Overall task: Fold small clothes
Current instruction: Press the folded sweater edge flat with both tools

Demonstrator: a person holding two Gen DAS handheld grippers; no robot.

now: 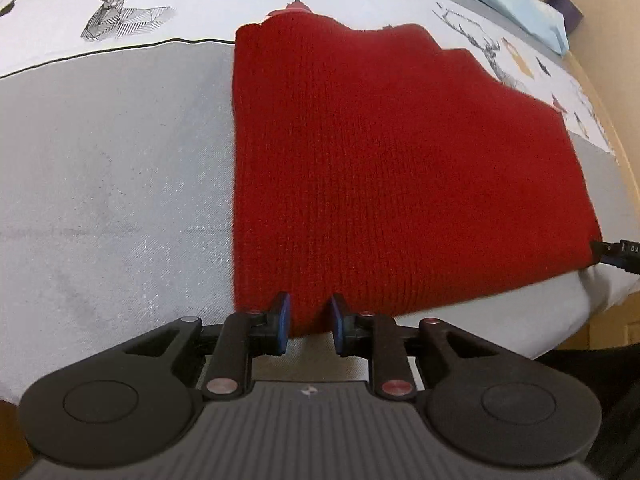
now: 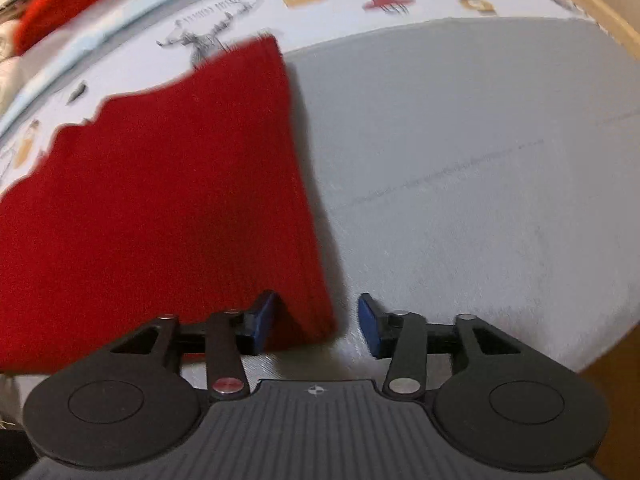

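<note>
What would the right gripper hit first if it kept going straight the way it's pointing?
Probably the red knit garment: its near right corner already lies between the open jaws of the right gripper. The grey bedcover lies directly beneath.

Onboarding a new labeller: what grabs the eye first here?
A red knit lies flat on the grey bedspread, filling the middle of both views. Each claw sits at its near hem: the left claw straddles a pinch of hem, the right claw stands open around the corner. Deer prints run behind.

Red ribbed-knit garment (image 1: 392,168), matt woven sheet (image 1: 112,184)
</note>
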